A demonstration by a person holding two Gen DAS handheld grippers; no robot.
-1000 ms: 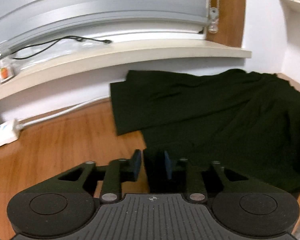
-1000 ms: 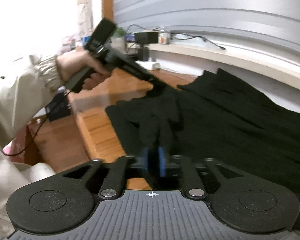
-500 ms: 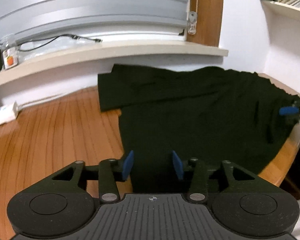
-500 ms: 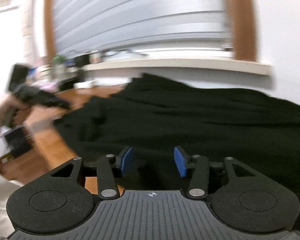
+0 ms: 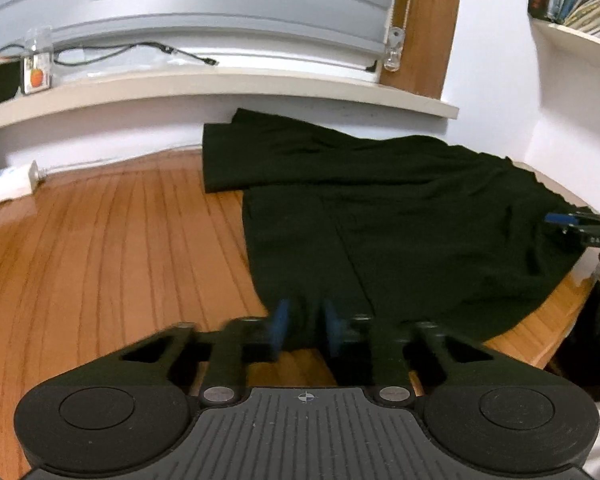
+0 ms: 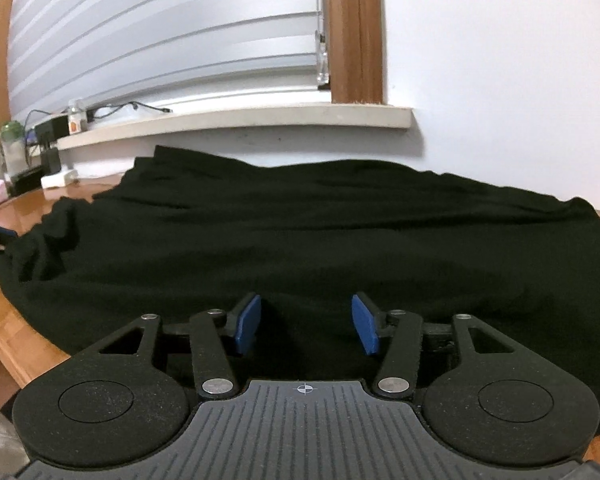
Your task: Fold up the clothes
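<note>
Dark garment [image 5: 400, 224] lies spread on the bench [image 5: 100, 248]; left hand-held gripper [image 5: 303, 326] pinches its near hem for folding, right hand-held gripper [image 6: 306, 324] spread above cloth.

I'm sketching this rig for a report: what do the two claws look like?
Both match. The left claw and right claw have matte black linkage arms with silver pivot screws, blue pads on the fingertips, two round black discs and a ribbed grey plate with a small crosshair mark.

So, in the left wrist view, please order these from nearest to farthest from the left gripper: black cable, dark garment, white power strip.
From the left gripper:
1. Dark garment, directly ahead at the fingertips.
2. White power strip, far left on the table.
3. Black cable, up on the windowsill.
</note>
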